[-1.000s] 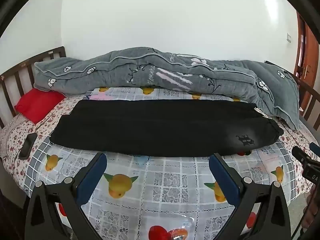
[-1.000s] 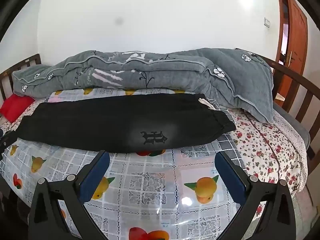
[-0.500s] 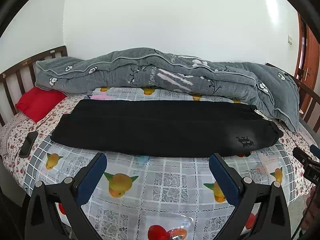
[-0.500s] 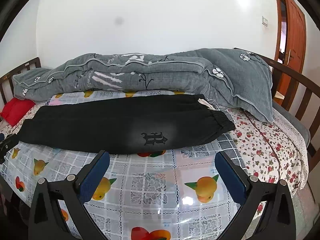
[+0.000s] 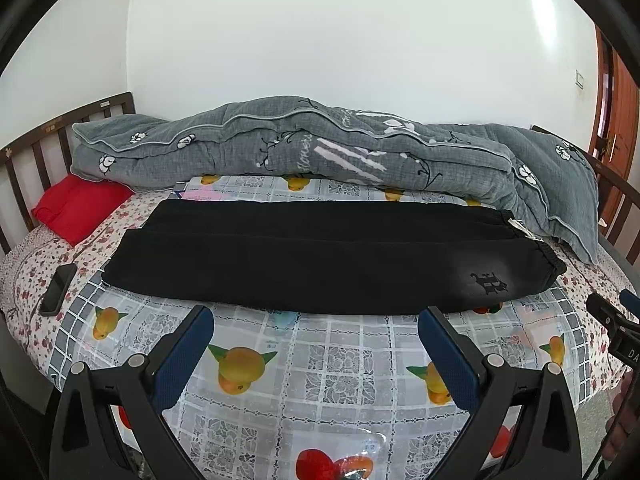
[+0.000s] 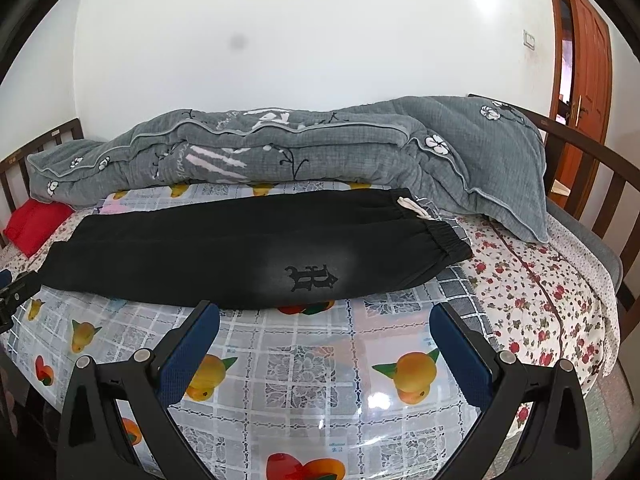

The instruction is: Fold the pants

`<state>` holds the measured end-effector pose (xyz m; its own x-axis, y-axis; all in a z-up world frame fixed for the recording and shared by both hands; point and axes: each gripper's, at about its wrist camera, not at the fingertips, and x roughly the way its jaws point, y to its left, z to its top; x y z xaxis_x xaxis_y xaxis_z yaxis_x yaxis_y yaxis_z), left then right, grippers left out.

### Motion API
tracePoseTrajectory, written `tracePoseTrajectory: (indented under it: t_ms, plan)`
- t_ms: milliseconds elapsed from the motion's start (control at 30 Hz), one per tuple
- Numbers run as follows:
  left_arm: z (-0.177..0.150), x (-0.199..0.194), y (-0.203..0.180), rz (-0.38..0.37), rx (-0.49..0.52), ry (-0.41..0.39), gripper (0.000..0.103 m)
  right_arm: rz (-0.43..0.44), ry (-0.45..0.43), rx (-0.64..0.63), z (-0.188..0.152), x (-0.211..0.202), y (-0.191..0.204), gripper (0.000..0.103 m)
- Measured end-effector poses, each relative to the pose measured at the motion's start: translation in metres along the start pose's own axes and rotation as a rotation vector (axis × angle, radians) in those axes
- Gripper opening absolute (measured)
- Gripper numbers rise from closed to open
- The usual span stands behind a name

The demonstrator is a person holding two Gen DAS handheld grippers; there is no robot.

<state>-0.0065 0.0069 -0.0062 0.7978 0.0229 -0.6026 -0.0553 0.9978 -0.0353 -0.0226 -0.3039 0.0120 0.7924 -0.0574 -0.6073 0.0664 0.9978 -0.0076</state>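
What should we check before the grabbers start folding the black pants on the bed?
1. Left gripper open and empty: ok.
2. Right gripper open and empty: ok.
3. Black pants lie flat, one leg over the other: ok.
4. Nothing sits on the pants: ok.
5. Grey quilt is behind them; touching at the waistband end: cannot tell.
6. Phone lies clear of the pants' leg end: ok.

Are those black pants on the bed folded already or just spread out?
Folded once lengthwise: the black pants lie flat with one leg stacked on the other, its edge offset at the cuffs. No crosswise fold yet; both claws are open and empty.
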Motion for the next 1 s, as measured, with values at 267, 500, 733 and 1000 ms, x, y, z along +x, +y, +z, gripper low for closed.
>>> tracePoseTrajectory:
  t_ms: [267, 500, 733, 1000]
  plan:
    - [0.0000, 0.0000, -0.0002, -0.001, -0.003, 0.003, 0.103, 0.002, -0.004, -0.003, -0.0001, -0.0020, 0.0016, 0.103]
    - [0.0005, -0.0023, -0.0008, 0.000, 0.000, 0.005, 0.103, 0.001, -0.004, -0.001, 0.0018, -0.0028, 0.0011, 0.103]
    - [0.0013, -0.0022, -0.0016, -0.001, 0.000, 0.006, 0.103, 0.006, -0.007, -0.002, 0.0027, -0.0054, 0.0028, 0.103]
    - [0.0009, -0.0028, -0.0014, 0.001, 0.004, 0.005, 0.103, 0.007, -0.010, -0.004, 0.0027, -0.0056, 0.0032, 0.103]
